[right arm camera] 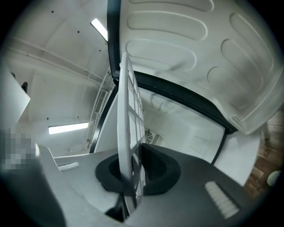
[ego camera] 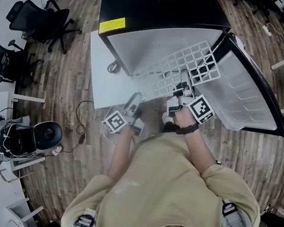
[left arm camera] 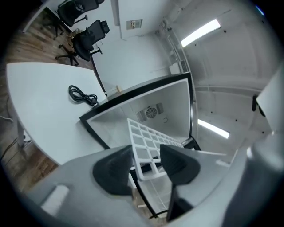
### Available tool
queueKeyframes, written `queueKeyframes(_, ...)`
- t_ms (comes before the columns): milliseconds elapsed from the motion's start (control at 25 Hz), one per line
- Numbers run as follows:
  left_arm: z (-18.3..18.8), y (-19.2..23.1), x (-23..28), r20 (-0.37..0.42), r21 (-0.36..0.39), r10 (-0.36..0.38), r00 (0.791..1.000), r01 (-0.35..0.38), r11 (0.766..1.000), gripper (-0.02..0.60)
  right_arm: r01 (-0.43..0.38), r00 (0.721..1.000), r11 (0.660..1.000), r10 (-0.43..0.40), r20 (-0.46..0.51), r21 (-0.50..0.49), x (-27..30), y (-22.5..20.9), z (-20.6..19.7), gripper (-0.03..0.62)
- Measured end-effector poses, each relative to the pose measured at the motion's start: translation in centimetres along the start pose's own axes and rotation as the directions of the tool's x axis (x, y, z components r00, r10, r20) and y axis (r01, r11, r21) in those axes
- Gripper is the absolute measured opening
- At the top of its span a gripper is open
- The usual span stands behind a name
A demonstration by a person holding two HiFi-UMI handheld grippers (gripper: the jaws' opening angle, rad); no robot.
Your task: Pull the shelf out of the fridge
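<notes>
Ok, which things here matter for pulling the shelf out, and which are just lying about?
Job: shelf, fridge, its open door, right gripper shut on the shelf, left gripper open.
Lying about: cable on the table, office chairs.

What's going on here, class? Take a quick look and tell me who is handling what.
A person is drawing a white grid shelf out of an open fridge, with tongs in each hand. The right tongs are clamped on the shelf's edge, and the shelf looks partly out. The left tongs stand apart with a corner of the shelf showing between them, not pressing on it.
</notes>
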State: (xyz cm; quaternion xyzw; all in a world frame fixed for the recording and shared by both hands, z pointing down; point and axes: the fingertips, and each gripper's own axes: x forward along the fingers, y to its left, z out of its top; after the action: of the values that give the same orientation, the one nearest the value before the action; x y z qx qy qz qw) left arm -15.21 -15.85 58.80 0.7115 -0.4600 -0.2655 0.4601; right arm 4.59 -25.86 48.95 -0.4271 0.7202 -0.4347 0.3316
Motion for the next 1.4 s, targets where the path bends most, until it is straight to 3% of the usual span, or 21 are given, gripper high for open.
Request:
queueKeyframes(160, -0.5, -0.4, 1.1, -0.011, -0.005, -0.024, 1.0, 0.024, 1.0, 0.175, 0.006, 1.0, 1.0, -0.006, 0.0, -0.015, 0.1, -0.7, 0.6, 0.025)
queueKeyframes(320, -0.8, 0.5, 1.7, -0.06, 0.035, -0.003, 0.998, 0.005, 0.999, 0.17, -0.054, 0.998, 0.976, 0.045, -0.047, -0.212, 0.9, 1.2, -0.2, 0.02)
queueKeyframes(440, -1.7, 0.4, 1.8, -0.087, 0.053, 0.006, 0.996, -0.001, 0.999, 0.164, -0.137, 0.989, 0.877, 0.095, -0.112, -0.46, 0.6, 3.6, -1.0, 0.02)
queueKeyframes(560, -2.1, 0.1, 2.1, -0.095, 0.054, -0.001, 0.995, 0.006, 0.999, 0.164, -0.184, 0.982, 0.782, 0.114, -0.154, -0.596, 0.3, 5.2, -1.5, 0.02)
queueKeyframes(760, -1.9, -0.2, 2.4, -0.096, 0.051, -0.011, 0.995, 0.016, 0.999, 0.164, -0.213, 0.975, 0.724, 0.112, -0.193, -0.656, 0.4, 5.9, -2.5, 0.02)
queueKeyframes(840, -1.7, -0.3, 2.6, -0.096, 0.047, -0.014, 0.995, 0.018, 0.999, 0.164, -0.219, 0.973, 0.712, 0.11, -0.202, -0.667, 0.6, 6.1, -2.7, 0.02)
queueKeyframes(920, -1.8, 0.0, 2.7, -0.096, 0.038, -0.011, 0.995, 0.014, 0.999, 0.164, -0.221, 0.973, 0.721, 0.114, -0.202, -0.656, 0.7, 6.0, -2.7, 0.02)
queueKeyframes(1000, -1.6, 0.0, 2.5, -0.085, 0.062, 0.005, 0.996, 0.001, 0.998, 0.163, -0.214, 0.974, 0.763, 0.116, -0.197, -0.61, 0.7, 5.6, -2.6, 0.02)
queueKeyframes(1040, -1.2, -0.4, 2.3, -0.07, 0.12, 0.019, 0.997, -0.011, 0.993, 0.16, -0.207, 0.974, 0.788, 0.113, -0.195, -0.58, 0.7, 5.2, -2.6, 0.02)
queueKeyframes(1080, -0.4, -1.2, 2.0, -0.043, 0.222, 0.04, 0.998, -0.03, 0.975, 0.151, -0.202, 0.975, 0.801, 0.109, -0.195, -0.563, 0.6, 4.9, -2.6, 0.02)
queueKeyframes(1120, 0.8, -2.4, 1.7, -0.002, 0.359, 0.066, 0.998, -0.06, 0.931, 0.136, -0.202, 0.974, 0.794, 0.105, -0.199, -0.573, 0.5, 4.8, -2.6, 0.02)
queueKeyframes(1160, 2.1, -3.8, 1.4, 0.051, 0.508, 0.087, 0.995, -0.101, 0.855, 0.114, -0.21, 0.973, 0.758, 0.102, -0.206, -0.618, 0.3, 4.9, -2.6, 0.02)
queueKeyframes(1200, 3.3, -5.4, 1.2, 0.107, 0.643, 0.096, 0.99, -0.143, 0.752, 0.083, -0.224, 0.971, 0.689, 0.101, -0.215, -0.689, 0.1, 5.2, -2.5, 0.02)
queueKeyframes(1280, 5.4, -8.3, 1.0, 0.196, 0.816, 0.081, 0.977, -0.209, 0.539, 0.049, -0.253, 0.967, 0.485, 0.102, -0.234, -0.837, -0.3, 6.3, -2.5, 0.02)
queueKeyframes(1320, 6.1, -9.3, 0.9, 0.225, 0.853, 0.071, 0.972, -0.232, 0.467, 0.029, -0.256, 0.967, 0.387, 0.099, -0.236, -0.886, -0.3, 6.8, -2.5, 0.02)
queueKeyframes(1360, 6.8, -10.0, 0.9, 0.249, 0.868, 0.066, 0.966, -0.252, 0.427, 0.004, -0.249, 0.968, 0.316, 0.094, -0.23, -0.916, -0.3, 7.2, -2.3, 0.019)
queueKeyframes(1400, 7.3, -10.3, 1.0, 0.267, 0.872, 0.066, 0.961, -0.27, 0.408, 0.002, -0.234, 0.972, 0.274, 0.084, -0.219, -0.933, -0.2, 7.3, -2.1, 0.018)
